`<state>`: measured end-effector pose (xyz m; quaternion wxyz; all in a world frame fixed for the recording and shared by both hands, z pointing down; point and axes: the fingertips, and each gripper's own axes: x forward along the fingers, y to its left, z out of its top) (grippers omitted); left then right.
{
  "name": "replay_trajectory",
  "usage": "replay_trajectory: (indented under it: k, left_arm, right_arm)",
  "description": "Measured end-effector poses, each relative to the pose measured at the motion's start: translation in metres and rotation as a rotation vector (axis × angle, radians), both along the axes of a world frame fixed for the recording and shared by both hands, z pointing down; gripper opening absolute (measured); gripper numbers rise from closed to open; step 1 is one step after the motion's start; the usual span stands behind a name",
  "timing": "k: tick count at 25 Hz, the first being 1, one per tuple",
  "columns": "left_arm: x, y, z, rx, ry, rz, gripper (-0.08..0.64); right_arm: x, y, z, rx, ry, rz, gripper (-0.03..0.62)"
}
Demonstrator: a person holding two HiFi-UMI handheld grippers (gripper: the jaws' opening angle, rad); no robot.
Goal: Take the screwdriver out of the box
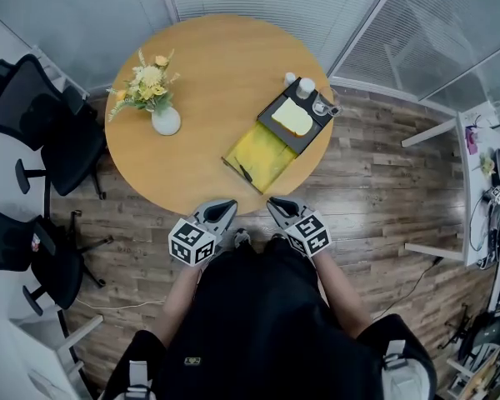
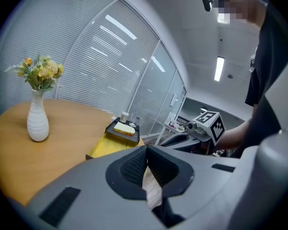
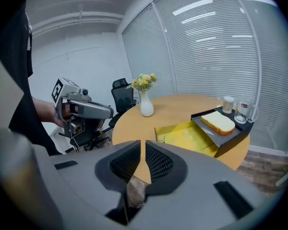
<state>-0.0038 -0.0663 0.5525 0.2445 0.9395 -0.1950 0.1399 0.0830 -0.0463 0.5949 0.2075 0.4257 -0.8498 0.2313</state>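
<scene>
Step in hand looks like the approach; nothing has been grabbed yet. The left gripper (image 1: 222, 207) and the right gripper (image 1: 277, 205) hang side by side just off the near edge of the round table (image 1: 208, 65), above the wood floor. Both point toward the yellow box (image 1: 267, 144). Each gripper's own view shows its jaws clenched tip to tip with nothing between them.

The screwdriver (image 1: 245, 173) appears as a thin dark item lying inside the yellow box, close to its near corner. That puts it just beyond the two grippers. A black tray (image 1: 315, 130) with a pale yellow slab (image 1: 292, 117) sits across the far end of the box. A white vase (image 1: 166, 121) of flowers stands well apart to the left.

The next move likely calls for one gripper to spread its jaws, reach over the table edge and dip into the near corner of the box. It would then close across the thin shaft or handle. The low box wall is close to the tool, so the entry angle matters.
</scene>
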Motion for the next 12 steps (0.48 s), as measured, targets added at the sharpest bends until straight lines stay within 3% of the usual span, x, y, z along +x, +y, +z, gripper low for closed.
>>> replay_trajectory:
  k: [6,12]
  left_arm:
    - [-0.020,-0.011,0.001,0.000,-0.009,-0.074,0.006]
    - [-0.040,-0.037,0.001,-0.005,-0.003,-0.240,0.006]
  right_arm:
    - [-0.008,-0.034,0.003,0.039,0.096,-0.132,0.026]
    - [-0.012,-0.068,0.013,0.044,0.147,-0.309,0.026]
